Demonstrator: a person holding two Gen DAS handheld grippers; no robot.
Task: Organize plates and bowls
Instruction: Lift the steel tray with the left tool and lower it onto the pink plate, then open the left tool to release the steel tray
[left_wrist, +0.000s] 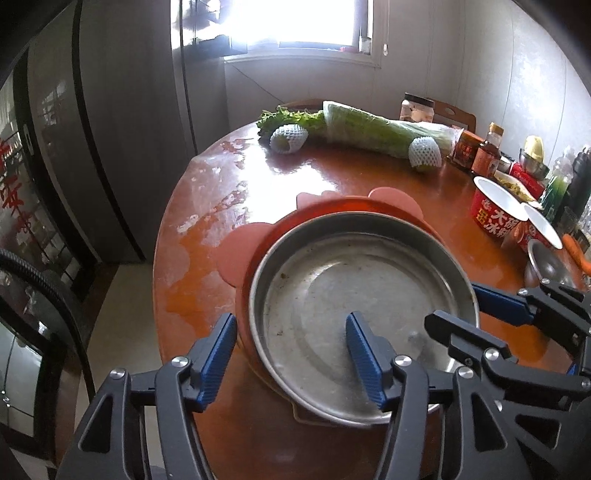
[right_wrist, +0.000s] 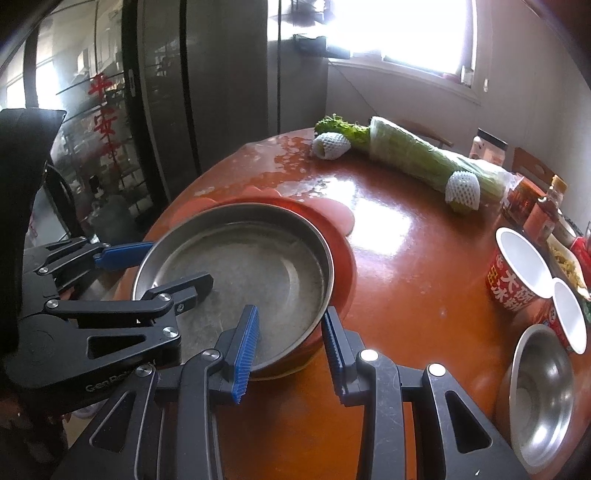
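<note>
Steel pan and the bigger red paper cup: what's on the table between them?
Only the red dish's rim, then bare tabletop, shown in the right wrist view.

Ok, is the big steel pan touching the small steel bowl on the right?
Apart. The right wrist view shows a stretch of table between the steel pan and the small steel bowl.

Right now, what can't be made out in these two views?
Left wrist view: bottles, labels too small to read.
Both views: red dish, inside hidden by the steel pan nested in it.
Right wrist view: small steel bowl, cut by the bottom edge.
Both views: window, outside washed out by glare.
</note>
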